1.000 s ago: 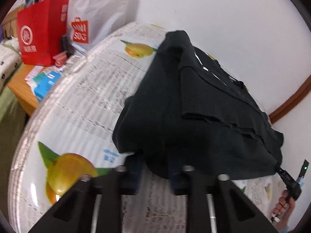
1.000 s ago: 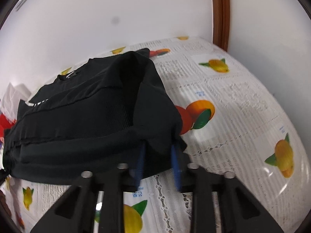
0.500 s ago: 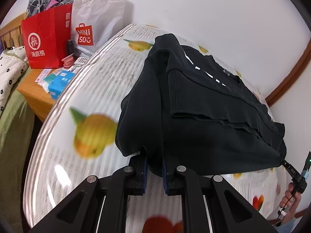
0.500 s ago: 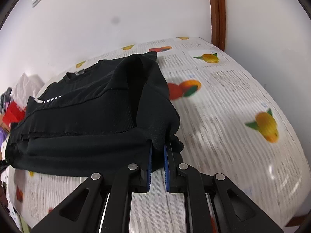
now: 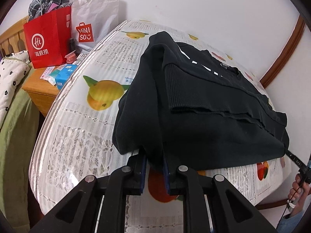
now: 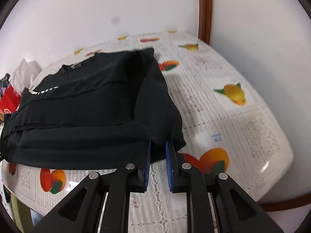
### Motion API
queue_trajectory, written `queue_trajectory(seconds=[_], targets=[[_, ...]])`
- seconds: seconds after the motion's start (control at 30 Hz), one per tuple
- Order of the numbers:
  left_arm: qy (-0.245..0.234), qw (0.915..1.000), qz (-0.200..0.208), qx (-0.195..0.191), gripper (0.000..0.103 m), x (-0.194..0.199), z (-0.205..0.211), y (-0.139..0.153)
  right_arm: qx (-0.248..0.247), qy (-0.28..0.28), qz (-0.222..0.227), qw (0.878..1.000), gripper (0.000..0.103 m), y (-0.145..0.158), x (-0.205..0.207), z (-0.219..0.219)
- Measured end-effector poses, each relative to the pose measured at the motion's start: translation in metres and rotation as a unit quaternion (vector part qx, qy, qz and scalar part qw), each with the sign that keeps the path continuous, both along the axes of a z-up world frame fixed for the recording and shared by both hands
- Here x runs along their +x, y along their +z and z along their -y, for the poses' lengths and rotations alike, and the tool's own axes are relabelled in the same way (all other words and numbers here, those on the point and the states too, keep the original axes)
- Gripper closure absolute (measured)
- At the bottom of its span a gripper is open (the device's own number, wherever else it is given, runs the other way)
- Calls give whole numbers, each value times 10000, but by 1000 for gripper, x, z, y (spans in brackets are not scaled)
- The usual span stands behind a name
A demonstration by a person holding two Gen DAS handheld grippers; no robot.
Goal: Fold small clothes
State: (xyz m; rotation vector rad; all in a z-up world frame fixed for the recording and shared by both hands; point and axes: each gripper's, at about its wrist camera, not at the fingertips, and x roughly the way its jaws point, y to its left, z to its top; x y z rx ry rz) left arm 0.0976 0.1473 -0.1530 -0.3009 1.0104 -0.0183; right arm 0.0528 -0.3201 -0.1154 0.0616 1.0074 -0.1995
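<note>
Both grippers have drawn back toward the near edge of the table since a second ago, dragging the black sweater with them, and more of the fruit-print tablecloth [image 5: 81,116] now shows behind it. Left gripper [image 5: 154,162] pinches the near left corner of the black sweater [image 5: 204,120] between its blue pads, though the jaws are easing apart at this instant with cloth between them. Right gripper [image 6: 157,158] has the near right corner bunched between its pads; its jaws are easing open too, and the fabric hangs in the gap. Between the two corners the near hem is lifted off the cloth and pulled taut. One ribbed cuff lies folded across the body, and white lettering runs near the collar. The rest of the garment rests on the middle of the table, its far edge reaching toward the wall. Off the table's left edge stands a wooden nightstand [image 5: 37,89] with a red paper bag [image 5: 48,40], a white Miniso bag [image 5: 93,23] and a blue box [image 5: 65,75]. At the lower right of the left view, a person's hand [image 5: 300,192] grips the other tool's handle.
</note>
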Motion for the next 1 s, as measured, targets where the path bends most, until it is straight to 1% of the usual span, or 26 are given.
queue_trajectory(seconds=[0.07, 0.13, 0.2, 0.27, 0.33, 0.4, 0.43, 0.47, 0.53, 0.67, 0.77, 0.83, 0.9, 0.93, 1.0], targets=[[-45, 10000, 11, 7, 81, -5, 0, 2, -198, 12, 194, 9996, 88, 14, -6, -7], [-185, 9998, 23, -40, 76, -11, 1, 4, -258, 116, 364, 9989, 84, 25, -8, -13], [-380, 9992, 91, -109, 76, -19, 5, 10, -143, 299, 452, 9984, 74, 31, -6, -19], [-619, 9976, 277, -144, 76, -28, 10, 20, -15, 419, 500, 9979, 71, 31, 1, -24], [-769, 9961, 404, -125, 75, -31, 15, 27, 46, 488, 510, 9975, 70, 25, 12, -29], [-904, 9945, 525, -84, 69, -32, 20, 33, 133, 535, 459, 9974, 69, 15, 24, -32], [-908, 9943, 563, -52, 61, -30, 21, 35, 194, 513, 411, 9976, 68, 10, 30, -33], [-896, 9942, 593, -28, 54, -27, 23, 36, 262, 472, 380, 9978, 68, 6, 37, -33], [-905, 9939, 627, -35, 54, -21, 24, 36, 396, 418, 347, 9977, 68, -2, 48, -33], [-794, 9957, 471, 31, 54, 3, 26, 25, 491, 280, 263, 9981, 62, -14, 69, -31], [-723, 9964, 402, 161, 54, 18, 26, 20, 570, 226, 170, 9980, 62, -20, 82, -30], [-616, 9969, 394, 298, 54, 29, 24, 17, 510, 286, 161, 9982, 66, -20, 87, -32], [-611, 9969, 430, 262, 54, 36, 21, 15, 425, 398, 131, 9982, 81, -20, 89, -34], [-656, 9967, 425, 238, 54, 41, 20, 13, 416, 435, 127, 9981, 83, -18, 89, -34], [-741, 9962, 375, 258, 55, 48, 22, 10, 492, 491, 155, 9975, 85, -14, 90, -33]])
